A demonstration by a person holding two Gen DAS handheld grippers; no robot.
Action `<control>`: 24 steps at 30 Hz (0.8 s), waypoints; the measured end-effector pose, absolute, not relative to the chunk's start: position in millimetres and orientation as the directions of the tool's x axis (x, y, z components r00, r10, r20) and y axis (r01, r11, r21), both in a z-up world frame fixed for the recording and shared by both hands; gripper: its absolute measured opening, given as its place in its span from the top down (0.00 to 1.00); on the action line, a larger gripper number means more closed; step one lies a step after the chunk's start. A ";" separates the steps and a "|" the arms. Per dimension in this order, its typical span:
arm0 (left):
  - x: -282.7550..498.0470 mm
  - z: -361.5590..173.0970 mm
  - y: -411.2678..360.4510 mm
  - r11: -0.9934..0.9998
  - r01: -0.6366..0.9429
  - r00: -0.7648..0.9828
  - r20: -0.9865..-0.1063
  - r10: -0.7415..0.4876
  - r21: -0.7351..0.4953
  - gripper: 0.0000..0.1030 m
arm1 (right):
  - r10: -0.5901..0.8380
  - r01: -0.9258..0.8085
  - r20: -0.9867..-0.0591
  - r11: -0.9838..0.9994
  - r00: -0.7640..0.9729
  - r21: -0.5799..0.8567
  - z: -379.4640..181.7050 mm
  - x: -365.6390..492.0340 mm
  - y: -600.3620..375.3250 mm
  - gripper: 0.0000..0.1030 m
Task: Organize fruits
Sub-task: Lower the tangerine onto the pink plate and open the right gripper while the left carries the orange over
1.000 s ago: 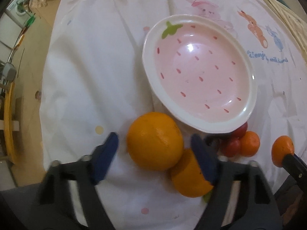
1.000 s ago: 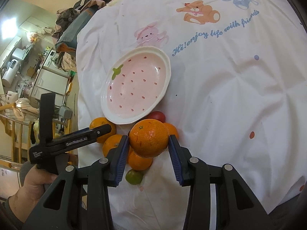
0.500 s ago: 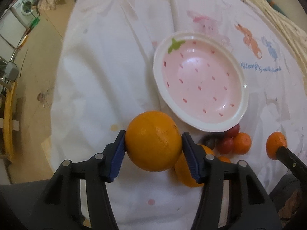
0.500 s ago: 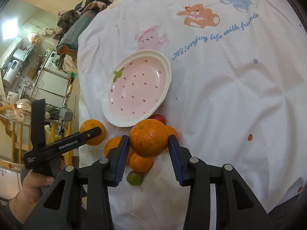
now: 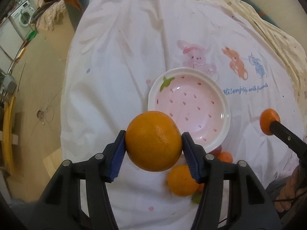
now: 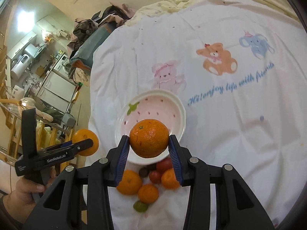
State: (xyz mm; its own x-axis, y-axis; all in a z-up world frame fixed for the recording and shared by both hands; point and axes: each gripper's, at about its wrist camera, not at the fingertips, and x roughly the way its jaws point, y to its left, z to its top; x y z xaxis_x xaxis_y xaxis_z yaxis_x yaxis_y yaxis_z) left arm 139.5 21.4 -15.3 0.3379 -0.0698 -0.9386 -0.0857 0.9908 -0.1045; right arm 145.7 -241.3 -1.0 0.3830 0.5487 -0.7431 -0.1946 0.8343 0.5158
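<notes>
Oranges fill both my claws: my left claw (image 5: 153, 149) has just closed its ribbed blue pads on a big, dimpled orange (image 5: 153, 140), low in the left view's centre; my right claw (image 6: 149, 146) clamps a smaller orange (image 6: 149, 138). Beyond lies a glossy pink strawberry-shaped plate (image 6: 180, 115) on a wrinkled white cartoon-printed cloth (image 6: 239, 134). Loose round fruits (image 6: 147, 184) cluster below its rim.

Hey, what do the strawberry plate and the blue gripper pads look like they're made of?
The strawberry plate looks like glazed ceramic, maybe melamine: glossy with bright highlights, a smooth white rim and printed red seeds. The blue pads of the left gripper, pressed on an orange, look like ribbed matte rubber or soft plastic; fine ridges show along their faces.
</notes>
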 end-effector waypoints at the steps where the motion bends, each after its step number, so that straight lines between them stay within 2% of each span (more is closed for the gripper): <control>1: 143.4 -15.4 20.4 0.991 -0.077 0.337 -0.938 -0.077 -0.109 0.48 | 0.550 -0.198 -0.744 0.834 0.381 0.515 -1.6 149.9 -240.0 0.58; 14: 197.0 -50.7 6.7 0.993 -0.043 0.304 -0.949 -0.089 -0.107 0.49 | 0.555 -0.280 -0.763 0.830 0.331 0.482 -32.4 220.7 -204.1 0.58; 24: 220.2 -82.7 -2.5 0.993 -0.029 0.257 -0.961 -0.105 -0.116 0.48 | 0.576 -0.222 -0.792 0.815 0.203 0.535 -83.2 261.8 -187.4 0.58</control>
